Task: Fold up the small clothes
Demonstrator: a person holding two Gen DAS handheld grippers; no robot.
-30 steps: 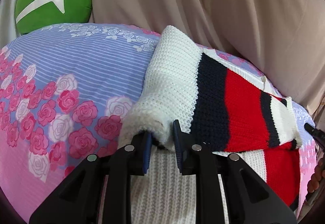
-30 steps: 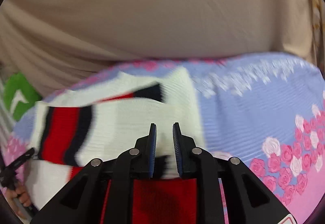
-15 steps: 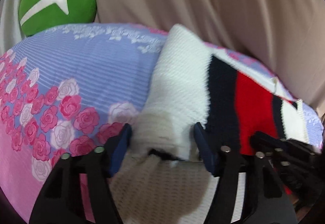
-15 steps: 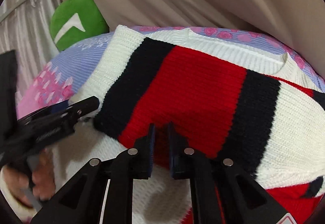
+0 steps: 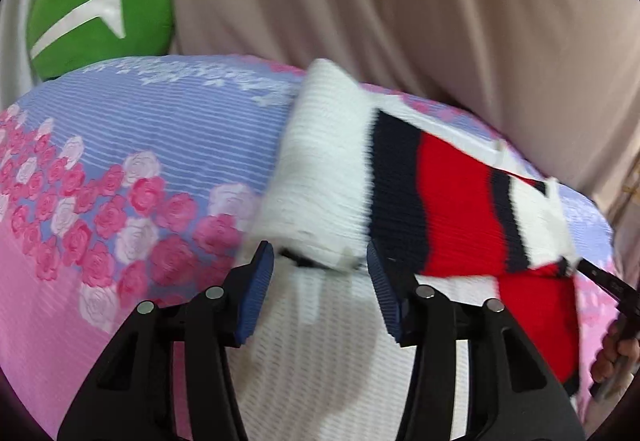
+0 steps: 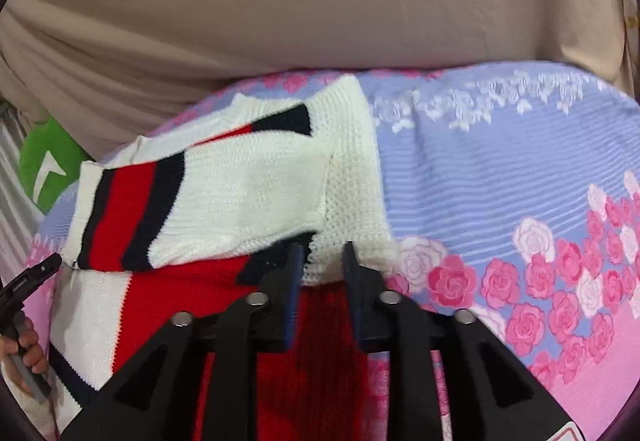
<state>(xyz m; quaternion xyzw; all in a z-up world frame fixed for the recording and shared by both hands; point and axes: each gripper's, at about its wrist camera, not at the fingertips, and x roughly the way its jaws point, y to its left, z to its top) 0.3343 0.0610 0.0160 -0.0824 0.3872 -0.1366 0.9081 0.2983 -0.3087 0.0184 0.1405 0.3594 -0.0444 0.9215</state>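
Since a moment ago both our grippers have let go: left gripper (image 5: 320, 261) and right gripper (image 6: 320, 261) hover with fingers spread above the striped sweater (image 6: 224, 193), which lies folded on the rose-print bedspread (image 6: 500, 177).

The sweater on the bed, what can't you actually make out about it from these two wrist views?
- Lower part of the sweater: in the left wrist view, hidden behind the left tongs and cut off by the bottom edge.
- Knit texture: smeared by motion blur in the left wrist view.
- Layers under the folded sleeve: covered by it in the right wrist view.
- Sweater's near edge: hidden behind the right tongs.
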